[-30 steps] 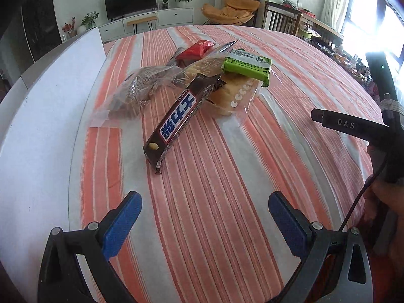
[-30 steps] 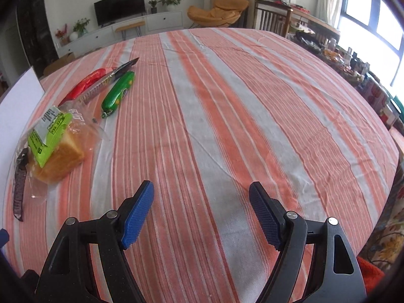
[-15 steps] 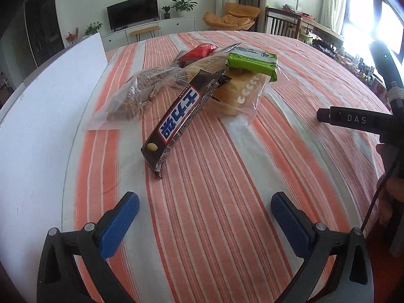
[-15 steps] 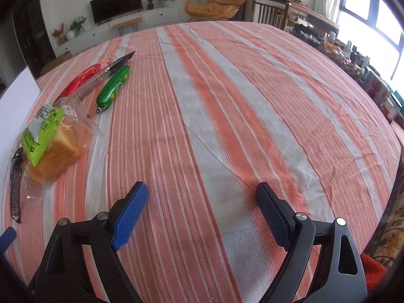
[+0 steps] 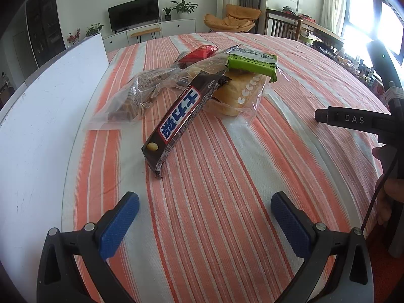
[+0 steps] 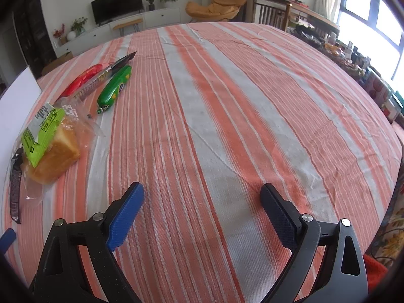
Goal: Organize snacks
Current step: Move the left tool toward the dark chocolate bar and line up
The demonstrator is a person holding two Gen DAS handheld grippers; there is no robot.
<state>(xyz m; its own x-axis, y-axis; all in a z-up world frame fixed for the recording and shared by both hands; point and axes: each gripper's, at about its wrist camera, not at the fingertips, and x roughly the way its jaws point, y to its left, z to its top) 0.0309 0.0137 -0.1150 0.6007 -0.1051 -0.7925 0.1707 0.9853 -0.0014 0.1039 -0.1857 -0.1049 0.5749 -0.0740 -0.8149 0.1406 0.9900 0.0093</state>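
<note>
A pile of snacks lies on the striped tablecloth. In the left wrist view a brown chocolate bar [image 5: 181, 115] leans on a bagged bread slice [image 5: 240, 94], with a green packet [image 5: 252, 63] on top, a clear bag of dark biscuits [image 5: 141, 93] to the left and a red packet [image 5: 199, 53] behind. My left gripper [image 5: 204, 209] is open and empty, just short of the bar. My right gripper [image 6: 202, 198] hovers over bare cloth, its jaws opening with nothing between them. To its left lie the bread [image 6: 54, 156], a green sausage-shaped pack [image 6: 115, 88] and a red pack [image 6: 83, 80].
A white board [image 5: 43, 116] stands along the table's left edge. The right hand and its gripper handle [image 5: 353, 121] show at the right of the left wrist view. A wide stretch of striped cloth [image 6: 252, 101] spreads to the right. Chairs and a cluttered table stand beyond.
My right gripper's jaws have spread wider. The left gripper's view has shifted slightly, with the snack pile sitting a little closer and more central.
</note>
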